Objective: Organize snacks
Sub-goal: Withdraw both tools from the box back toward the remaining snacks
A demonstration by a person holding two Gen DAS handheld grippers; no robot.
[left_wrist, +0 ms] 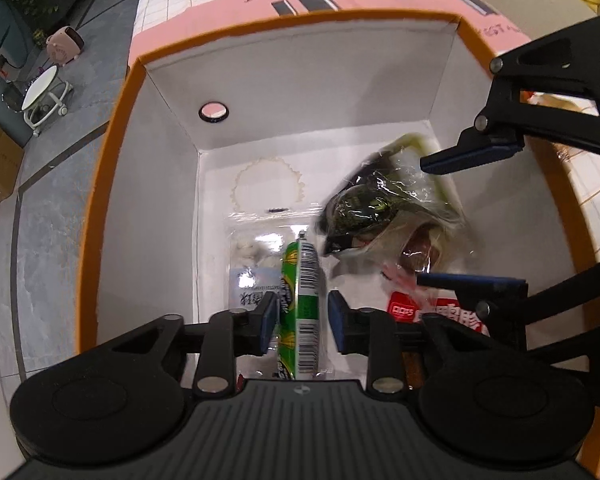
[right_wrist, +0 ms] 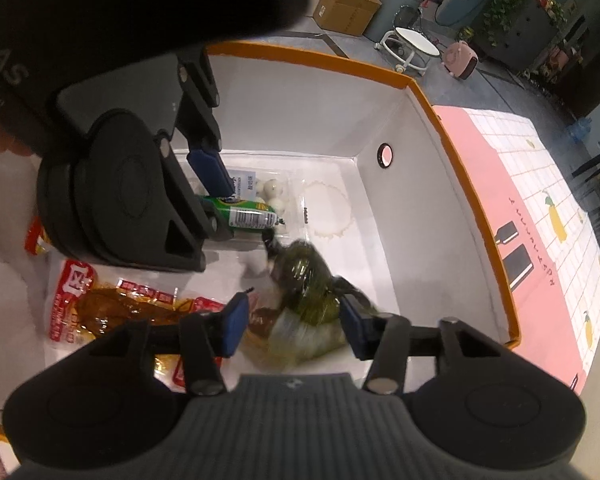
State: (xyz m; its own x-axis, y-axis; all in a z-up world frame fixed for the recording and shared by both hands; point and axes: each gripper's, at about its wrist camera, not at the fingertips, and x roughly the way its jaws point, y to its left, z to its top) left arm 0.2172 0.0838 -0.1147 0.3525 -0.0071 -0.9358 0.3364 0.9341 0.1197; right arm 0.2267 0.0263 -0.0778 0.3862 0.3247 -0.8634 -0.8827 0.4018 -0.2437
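Grippers: two, both inside the box.
Left gripper (left_wrist: 300, 314): fingers apart, straddling the green sausage stick (left_wrist: 302, 312); a gap shows on the right pad side, contact on the left pad cannot be told.
Right gripper (right_wrist: 294, 330): fingers spread wide around the blurred clear-wrapped green packet (right_wrist: 306, 280), no clamping visible.
Box (left_wrist: 112, 168): one, orange rim, white interior, one round hole (left_wrist: 213, 112) in the far wall.
Box contents, counted: one green sausage stick; one clear pack of white balls (right_wrist: 270, 192) beneath the stick; one green packet; one red-labelled pack of brown snack (right_wrist: 116, 304).
Box floor: one round scalloped mark (left_wrist: 266, 182).
Under box: pink and white grid cloth (right_wrist: 540, 184).
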